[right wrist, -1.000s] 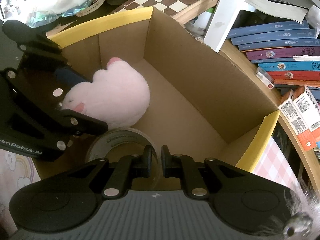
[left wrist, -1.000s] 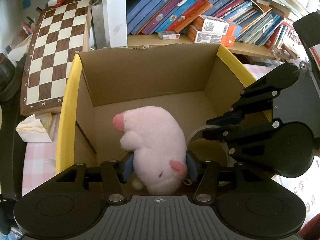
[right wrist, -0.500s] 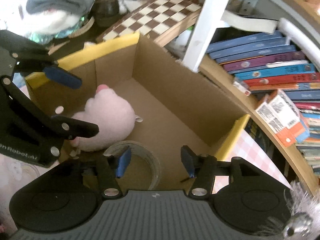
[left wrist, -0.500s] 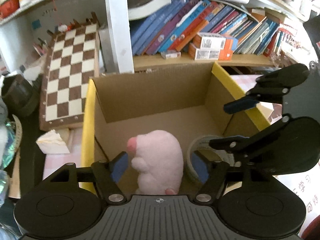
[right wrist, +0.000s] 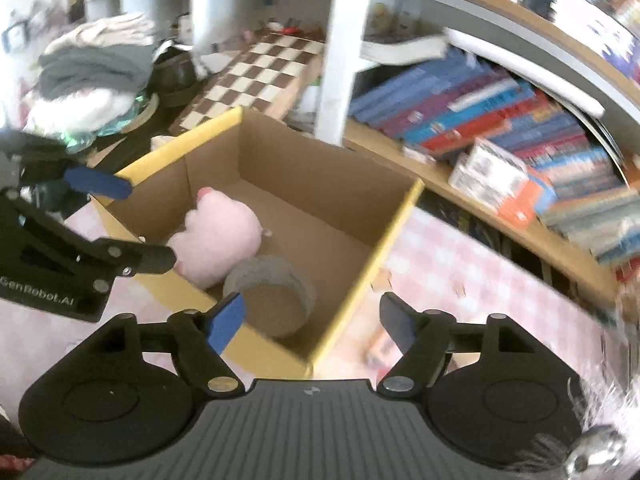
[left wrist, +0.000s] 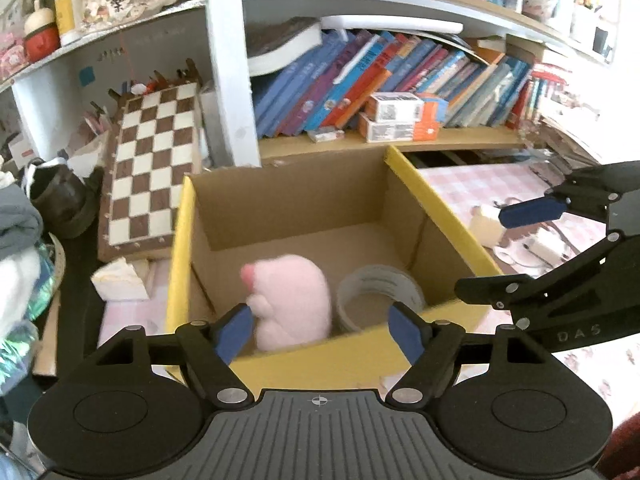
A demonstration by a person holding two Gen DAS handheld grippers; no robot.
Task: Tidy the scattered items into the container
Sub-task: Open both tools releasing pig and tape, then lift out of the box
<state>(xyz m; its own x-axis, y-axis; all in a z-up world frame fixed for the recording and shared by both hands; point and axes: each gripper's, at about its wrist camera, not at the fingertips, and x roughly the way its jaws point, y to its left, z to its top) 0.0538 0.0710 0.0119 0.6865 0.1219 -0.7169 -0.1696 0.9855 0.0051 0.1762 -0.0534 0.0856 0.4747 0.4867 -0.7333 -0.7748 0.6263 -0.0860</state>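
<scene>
Grippers angled down above yellow-rimmed cardboard box (left wrist: 436,208): left gripper (left wrist: 322,330) and right gripper (right wrist: 310,320) both just spread wide, empty; pink plush toy (left wrist: 294,300), grey tape roll (left wrist: 380,292) inside.

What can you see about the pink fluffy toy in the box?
The pink plush toy is soft and fuzzy, round like a little pig, with a darker pink snout pointing up. It lies on the floor of the cardboard box, in the near left part, right beside the tape roll. No claw touches it.
</scene>
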